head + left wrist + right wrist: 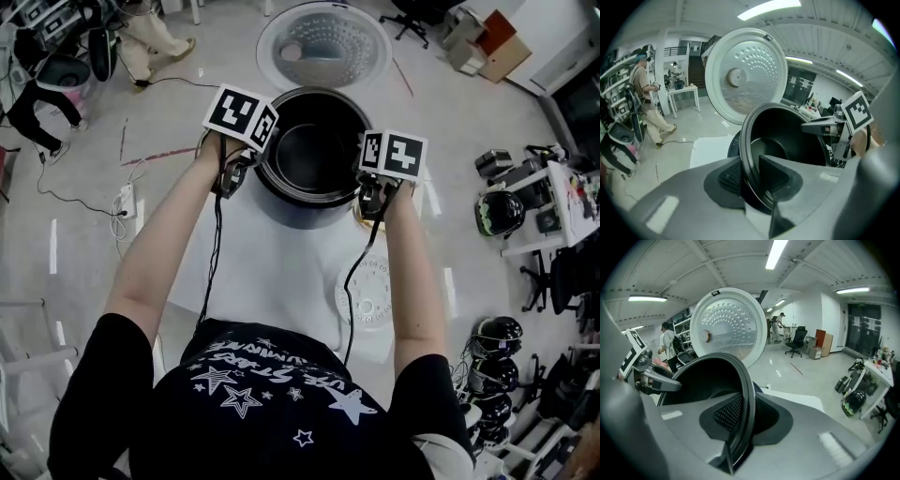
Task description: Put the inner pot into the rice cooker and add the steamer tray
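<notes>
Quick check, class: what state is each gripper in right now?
Left gripper: shut on the inner pot rim.
Right gripper: shut on the inner pot's opposite rim.

A white table (281,272) fills the centre of the head view, from mid-frame down to the person's chest. A dark, round rice cooker (302,216) stands on its far end, at upper centre of the frame. A white, round steamer tray (370,292) with small holes lies flat at the table's lower right, near the cooker but apart from it.
</notes>
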A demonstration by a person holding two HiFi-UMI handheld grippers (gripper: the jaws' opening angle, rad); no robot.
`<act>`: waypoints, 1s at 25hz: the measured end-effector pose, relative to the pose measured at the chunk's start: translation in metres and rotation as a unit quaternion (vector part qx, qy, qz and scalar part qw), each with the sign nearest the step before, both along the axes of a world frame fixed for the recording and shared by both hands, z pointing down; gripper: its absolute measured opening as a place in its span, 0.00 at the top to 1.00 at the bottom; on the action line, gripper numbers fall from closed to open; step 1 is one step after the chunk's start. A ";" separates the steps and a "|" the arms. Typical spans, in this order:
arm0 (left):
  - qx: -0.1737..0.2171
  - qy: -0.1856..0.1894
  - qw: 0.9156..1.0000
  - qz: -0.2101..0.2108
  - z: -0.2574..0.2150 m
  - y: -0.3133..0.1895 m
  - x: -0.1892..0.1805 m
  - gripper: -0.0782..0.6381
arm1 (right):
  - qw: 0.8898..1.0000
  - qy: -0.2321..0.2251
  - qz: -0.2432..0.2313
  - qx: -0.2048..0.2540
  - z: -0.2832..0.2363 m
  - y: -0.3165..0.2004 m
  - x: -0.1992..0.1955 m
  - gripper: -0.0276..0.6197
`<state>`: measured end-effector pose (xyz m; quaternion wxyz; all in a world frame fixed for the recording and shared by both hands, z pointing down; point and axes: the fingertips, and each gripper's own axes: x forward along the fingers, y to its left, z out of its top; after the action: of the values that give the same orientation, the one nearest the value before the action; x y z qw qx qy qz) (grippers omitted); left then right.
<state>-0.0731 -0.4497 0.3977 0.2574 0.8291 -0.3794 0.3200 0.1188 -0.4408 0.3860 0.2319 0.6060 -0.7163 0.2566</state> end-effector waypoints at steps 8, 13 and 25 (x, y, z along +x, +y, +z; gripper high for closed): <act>-0.011 -0.029 0.999 0.019 0.022 -0.006 0.001 0.74 | 0.999 0.013 -0.001 -0.036 0.030 -0.004 0.000 0.83; -0.004 -0.067 0.997 0.028 0.030 -0.008 0.002 0.71 | 0.999 0.025 0.009 -0.038 0.039 -0.004 0.003 0.82; 0.070 -0.096 0.991 0.054 0.028 -0.010 0.004 0.46 | 0.999 0.008 -0.048 -0.014 0.030 0.001 -0.015 0.42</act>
<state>-0.0691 -0.4600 0.4255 0.1431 0.8296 -0.3789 0.3844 0.1039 -0.4394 0.4158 0.2586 0.5694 -0.7391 0.2504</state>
